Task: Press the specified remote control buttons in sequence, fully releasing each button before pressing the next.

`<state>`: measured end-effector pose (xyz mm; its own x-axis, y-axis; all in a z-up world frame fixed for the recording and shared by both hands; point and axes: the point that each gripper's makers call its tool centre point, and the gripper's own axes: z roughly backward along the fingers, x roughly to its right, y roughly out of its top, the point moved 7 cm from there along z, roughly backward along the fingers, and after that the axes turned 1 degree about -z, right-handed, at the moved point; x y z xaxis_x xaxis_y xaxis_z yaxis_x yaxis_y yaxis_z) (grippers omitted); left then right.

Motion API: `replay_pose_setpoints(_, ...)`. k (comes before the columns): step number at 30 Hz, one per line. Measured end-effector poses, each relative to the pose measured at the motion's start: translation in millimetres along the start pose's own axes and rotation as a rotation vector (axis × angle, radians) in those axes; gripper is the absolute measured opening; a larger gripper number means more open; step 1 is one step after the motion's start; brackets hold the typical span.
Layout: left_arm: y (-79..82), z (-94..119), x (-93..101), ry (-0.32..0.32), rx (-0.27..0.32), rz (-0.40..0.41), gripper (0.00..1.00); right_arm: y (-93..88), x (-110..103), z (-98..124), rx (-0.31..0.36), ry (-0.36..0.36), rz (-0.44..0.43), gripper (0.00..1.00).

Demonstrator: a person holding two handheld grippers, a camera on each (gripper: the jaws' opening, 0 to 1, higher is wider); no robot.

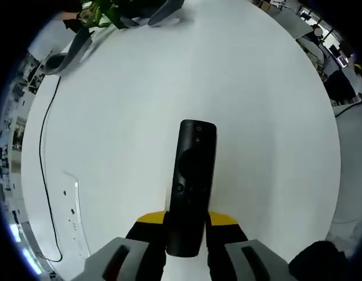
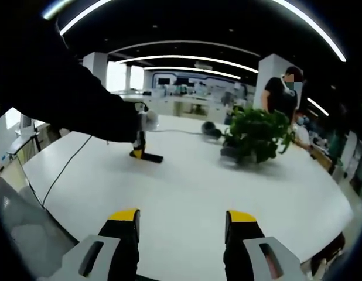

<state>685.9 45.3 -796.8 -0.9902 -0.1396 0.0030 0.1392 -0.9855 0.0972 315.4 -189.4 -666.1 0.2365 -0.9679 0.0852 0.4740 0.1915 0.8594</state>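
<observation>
black and slim, the remote control (image 1: 191, 187) is a long flat bar with rounded corners, a ring-shaped pad in its upper half and a few small buttons, and it lies on the white table (image 1: 257, 117) with its near end clamped between the yellow-tipped jaws of the left gripper (image 1: 187, 225). in the left gripper view the tabletop is smooth, matte and broadly rounded at its far edge; a thin black cable (image 1: 45, 175) curves along one side, a pale flat piece with small dots (image 1: 74, 211) lies near it, and green leaves (image 1: 105, 12) with grey curved shapes sit at the far edge. in the right gripper view the right gripper (image 2: 181, 225) hangs over the table (image 2: 193, 193) with its yellow-tipped jaws wide apart and nothing between them. well beyond them the remote (image 2: 147, 156) shows as a small dark bar on the table, with the left gripper (image 2: 139, 139) at its end under a dark sleeve (image 2: 69, 99). a bushy green plant (image 2: 257, 136) stands in a dark pot well apart from the remote, and a cable (image 2: 67, 167) runs off toward the table edge. a person in dark clothes (image 2: 282, 93) stands behind the plant. long curved strip lights (image 2: 187, 58) cross the dark ceiling of an open office with white pillars.
</observation>
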Motion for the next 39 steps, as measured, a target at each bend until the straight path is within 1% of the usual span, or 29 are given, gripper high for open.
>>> replay_pose_setpoints(4, 1.4, 0, 2.8, 0.017, -0.013, 0.016, 0.26, 0.8, 0, 0, 0.007, 0.000, -0.003, 0.56)
replay_pose_setpoints(5, 1.4, 0, 1.7, 0.039, -0.021, 0.014, 0.29, 1.4, 1, 1, 0.011, 0.001, -0.005, 0.57)
replay_pose_setpoints(6, 1.5, 1, -2.5, 0.077, -0.021, 0.014, 0.35, 2.1, 0, 1, 0.018, 0.006, -0.008, 0.57)
replay_pose_setpoints(7, 0.4, 2, -4.4, 0.105, -0.022, 0.038, 0.39, 3.5, 0, 2, 0.028, 0.014, -0.018, 0.57)
replay_pose_setpoints(8, -0.2, 2, -3.6, 0.104, -0.020, 0.051, 0.40, 4.2, 0, 2, 0.034, 0.013, -0.020, 0.58)
replay_pose_setpoints(10, -1.8, 2, 0.7, 0.089, -0.008, 0.081, 0.36, 4.6, 0, 2, 0.038, 0.008, -0.017, 0.59)
replay_pose_setpoints(11, -2.5, 2, 1.5, 0.100, -0.004, 0.097, 0.35, 4.6, 1, 2, 0.037, 0.007, -0.017, 0.59)
replay_pose_setpoints(12, -3.3, 3, 1.1, 0.127, 0.001, 0.107, 0.37, 4.7, 1, 2, 0.038, 0.007, -0.020, 0.59)
replay_pose_setpoints(13, -4.7, 4, 1.3, 0.160, 0.012, 0.122, 0.38, 5.2, 1, 2, 0.041, 0.007, -0.023, 0.60)
replay_pose_setpoints(17, -9.1, 6, 8.3, 0.226, 0.055, 0.164, 0.38, 7.5, 1, 3, 0.061, 0.015, -0.032, 0.60)
replay_pose_setpoints(18, -10.4, 8, 10.3, 0.272, 0.069, 0.172, 0.39, 7.9, 1, 4, 0.065, 0.016, -0.033, 0.60)
replay_pose_setpoints(19, -11.4, 9, 11.6, 0.304, 0.073, 0.194, 0.40, 8.0, 1, 4, 0.066, 0.017, -0.034, 0.60)
replay_pose_setpoints(21, -13.0, 8, 17.7, 0.329, 0.087, 0.256, 0.38, 8.5, 1, 4, 0.073, 0.020, -0.038, 0.60)
replay_pose_setpoints(22, -13.5, 8, 19.2, 0.344, 0.096, 0.260, 0.37, 8.7, 1, 5, 0.076, 0.021, -0.038, 0.60)
replay_pose_setpoints(23, -14.0, 9, 19.7, 0.355, 0.102, 0.245, 0.38, 8.8, 1, 5, 0.078, 0.022, -0.038, 0.60)
replay_pose_setpoints(26, -16.8, 10, 19.8, 0.392, 0.118, 0.289, 0.41, 9.0, 0, 5, 0.080, 0.028, -0.033, 0.60)
replay_pose_setpoints(27, -18.9, 10, 19.4, 0.403, 0.132, 0.300, 0.43, 9.1, 0, 5, 0.080, 0.029, -0.030, 0.60)
replay_pose_setpoints(28, -20.7, 11, 18.3, 0.420, 0.145, 0.322, 0.45, 9.1, 0, 5, 0.078, 0.029, -0.028, 0.60)
replay_pose_setpoints(29, -23.6, 12, 17.1, 0.439, 0.157, 0.366, 0.48, 9.0, -1, 4, 0.076, 0.031, -0.026, 0.60)
replay_pose_setpoints(31, -27.6, 13, 17.5, 0.437, 0.171, 0.413, 0.53, 9.1, -2, 4, 0.074, 0.036, -0.022, 0.60)
replay_pose_setpoints(32, -29.5, 13, 18.1, 0.432, 0.175, 0.440, 0.55, 9.3, -2, 4, 0.075, 0.039, -0.018, 0.60)
replay_pose_setpoints(33, -32.8, 15, 17.4, 0.453, 0.182, 0.472, 0.54, 9.4, -3, 4, 0.075, 0.040, -0.014, 0.60)
replay_pose_setpoints(34, -34.8, 18, 15.4, 0.486, 0.196, 0.472, 0.55, 9.5, -3, 4, 0.075, 0.042, -0.011, 0.60)
replay_pose_setpoints(35, -36.1, 20, 16.1, 0.506, 0.221, 0.497, 0.55, 9.3, -4, 4, 0.073, 0.044, -0.010, 0.60)
replay_pose_setpoints(37, -36.4, 26, 18.4, 0.505, 0.269, 0.521, 0.56, 9.1, -4, 4, 0.071, 0.046, -0.007, 0.60)
replay_pose_setpoints(39, -37.3, 33, 20.9, 0.517, 0.296, 0.531, 0.59, 9.1, -5, 4, 0.071, 0.048, -0.004, 0.60)
